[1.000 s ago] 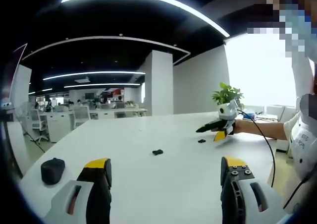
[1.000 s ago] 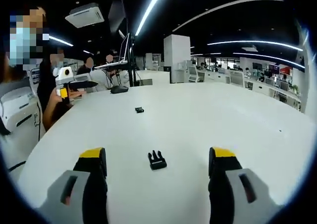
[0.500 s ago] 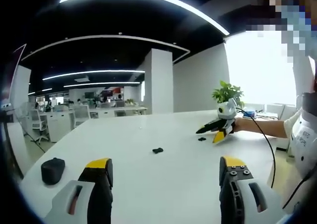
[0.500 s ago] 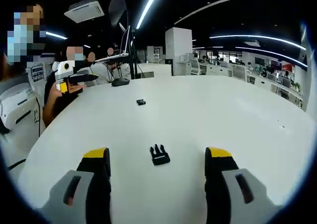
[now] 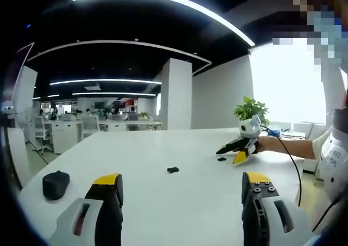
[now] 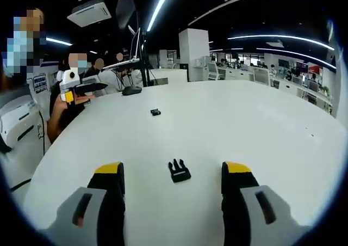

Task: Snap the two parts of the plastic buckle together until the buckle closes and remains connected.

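Approaching is the step judged to be in hand: in the right gripper view the right claw [image 6: 170, 183] is held open and empty, its yellow-tipped jaws set wide at 7 and 5 o'clock, and the pronged buckle part [image 6: 179, 171] lies flat on the white bench [image 6: 234, 126] between and just beyond them, untouched. Its long axis is seen running roughly from 6 to 12 o'clock, prongs pointing away toward 12, tilted slightly toward 11. Farther off, near 11 o'clock, the socket buckle part [image 6: 155, 112] rests on the bench, too small for its heading to be told. In the left gripper view the left claw [image 5: 181, 189] is likewise open and empty, with the socket part well ahead near 12 o'clock and a dark mouse [image 5: 55, 184] at 9 o'clock. The next move is judged to call for each claw to be closed on one part, then both brought together prongs-first.
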Demonstrator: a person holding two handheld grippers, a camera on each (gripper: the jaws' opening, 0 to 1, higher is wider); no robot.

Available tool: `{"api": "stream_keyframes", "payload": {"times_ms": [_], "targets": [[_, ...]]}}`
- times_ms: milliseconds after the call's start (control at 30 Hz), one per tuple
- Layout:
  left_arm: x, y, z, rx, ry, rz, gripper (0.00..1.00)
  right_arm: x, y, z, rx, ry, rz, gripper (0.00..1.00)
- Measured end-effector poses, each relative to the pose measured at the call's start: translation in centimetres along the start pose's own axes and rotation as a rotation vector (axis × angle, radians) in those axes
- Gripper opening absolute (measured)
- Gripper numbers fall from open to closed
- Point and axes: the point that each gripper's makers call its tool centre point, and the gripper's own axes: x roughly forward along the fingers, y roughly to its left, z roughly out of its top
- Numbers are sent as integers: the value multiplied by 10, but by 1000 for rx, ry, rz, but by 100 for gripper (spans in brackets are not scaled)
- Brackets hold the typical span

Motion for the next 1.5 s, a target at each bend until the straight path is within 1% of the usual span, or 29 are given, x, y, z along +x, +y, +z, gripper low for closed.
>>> {"api": "stream_keyframes", "payload": {"times_ms": [200,333,400,533,700,800,867,1000,1500], "targets": [[0,1,-3,-14,2,5,93,1,0,-1,-15,7,-15,70],[0,0,-5,-6,12,5,93,2,-2,-1,-6,-4,-24,62],[0,0,-5,0,12,3,93,1,-4,-2,-10,0,-40,62],[0,-2,-5,8,16,-1,93,1,-5,-2,-9,-3,-41,58],[0,-1,-7,8,22,2,92,2,-6,-3,-22,10,-52,55],[0,0,-9,12,30,3,92,3,-6,-4,-45,11,-60,53],[0,0,-10,12,36,4,92,4,-6,-3,-42,11,-62,53],[0,0,-9,11,34,4,92,5,-6,-3,-36,7,-56,47],[0,0,-9,12,33,2,92,3,-10,-3,-31,0,-76,31]]}}
